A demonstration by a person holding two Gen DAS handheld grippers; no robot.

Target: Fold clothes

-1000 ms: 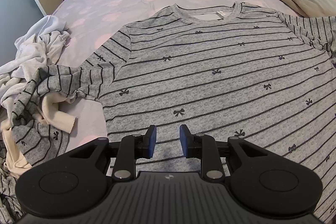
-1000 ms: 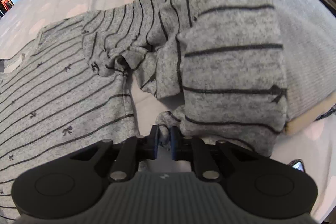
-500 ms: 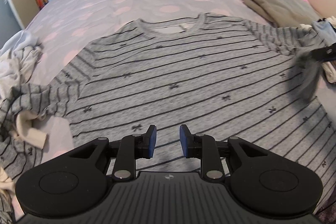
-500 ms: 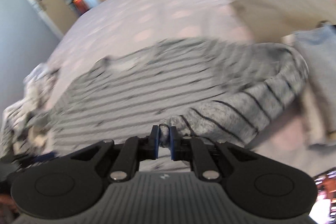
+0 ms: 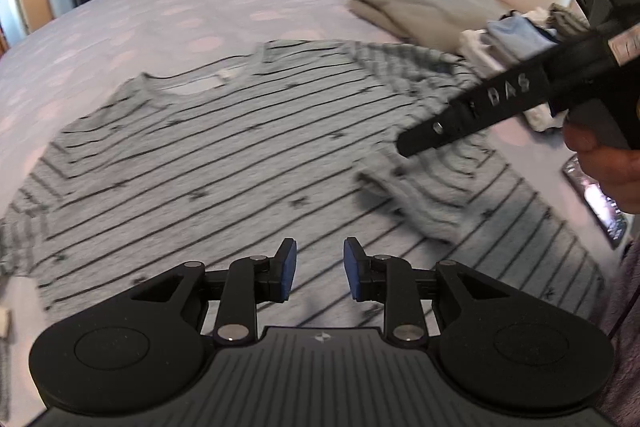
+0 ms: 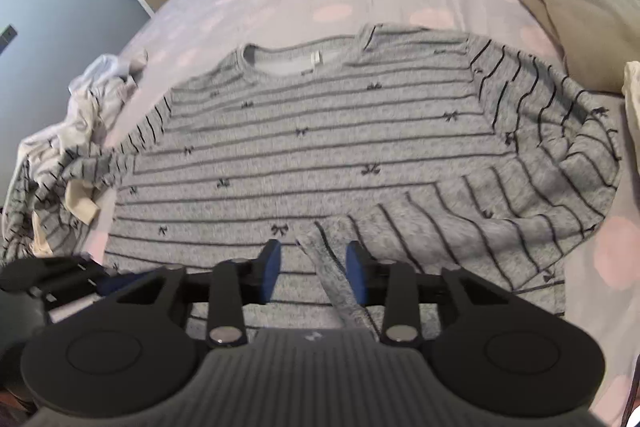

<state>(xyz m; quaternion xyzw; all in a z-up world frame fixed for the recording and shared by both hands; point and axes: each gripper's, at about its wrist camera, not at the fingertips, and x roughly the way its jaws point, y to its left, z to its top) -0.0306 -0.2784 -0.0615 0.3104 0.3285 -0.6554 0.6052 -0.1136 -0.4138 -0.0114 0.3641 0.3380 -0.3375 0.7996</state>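
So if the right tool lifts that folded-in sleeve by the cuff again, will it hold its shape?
Probably not. The sleeve already curves and wrinkles over the striped shirt, so it looks floppy and would likely droop. The knit looks soft and light; the cuff may slip from the right tool, whose jaws have just been opening.

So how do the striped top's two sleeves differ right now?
The right-hand sleeve is folded in across the striped top, its cuff lying between the right gripper's just-opened jaws. The left-hand sleeve is not folded: it trails off sideways, crumpled into the pile of white clothes. Both share the same grey knit with dark stripes and small bows.
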